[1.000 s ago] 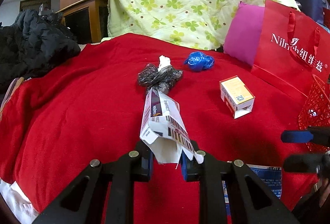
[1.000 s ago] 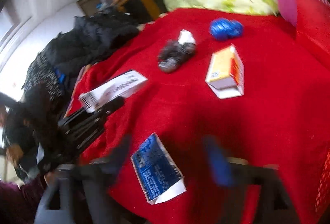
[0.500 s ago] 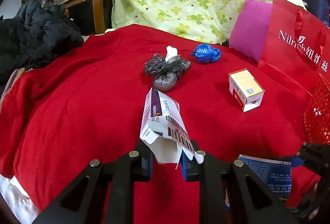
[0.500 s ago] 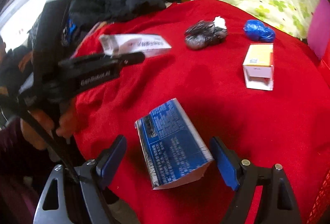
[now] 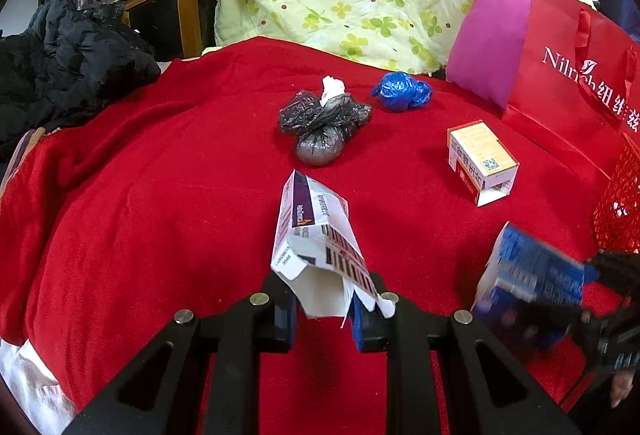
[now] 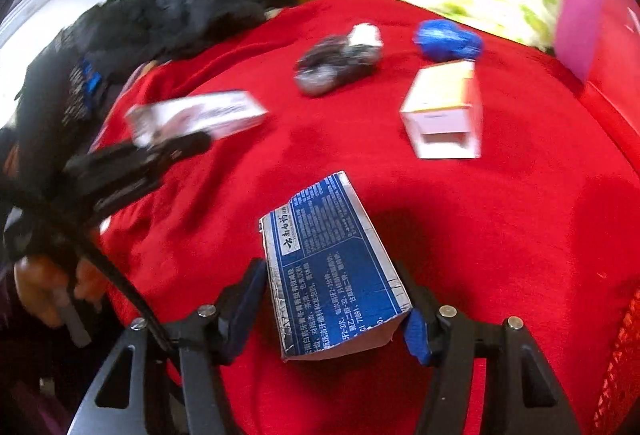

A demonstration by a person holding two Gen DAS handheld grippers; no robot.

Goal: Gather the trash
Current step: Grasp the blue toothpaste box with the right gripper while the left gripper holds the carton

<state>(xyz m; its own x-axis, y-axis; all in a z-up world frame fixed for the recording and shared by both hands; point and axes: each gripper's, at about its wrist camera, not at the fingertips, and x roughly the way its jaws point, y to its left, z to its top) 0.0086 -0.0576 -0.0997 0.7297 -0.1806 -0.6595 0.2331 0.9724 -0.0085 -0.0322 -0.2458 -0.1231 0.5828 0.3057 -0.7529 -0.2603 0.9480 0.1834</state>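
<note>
Grip first: left hand-held gripper (image 5: pixel 322 309) clamped on the torn end of a white carton (image 5: pixel 316 235), flattened and pointing forward, off the red blanket (image 5: pixel 140 215). Right hand-held gripper (image 6: pixel 334 309) pinched shut around a blue box (image 6: pixel 332 271), held by its two long sides, open end toward the camera, apparently lifted just above the blanket. Both likely carried that way for a drop into the red basket (image 5: pixel 620 211), just right of the right hand-held gripper; only its mesh edge visible, contents impossible to tell beyond something pale behind the mesh.

Ahead of the left hand-held gripper, loose on the blanket: knotted black bag (image 5: pixel 324 123) with white tissue (image 5: pixel 332 87) poking out of its top; blue wad (image 5: pixel 402 91) just beyond and right; orange box (image 5: pixel 480 159) to the right, end flap open, seemingly empty. Probably next to collect.

Farther right, red shopping bag (image 5: pixel 568 83) upright, inside hidden. Far left, black jacket (image 5: pixel 68 59) heaped.
</note>
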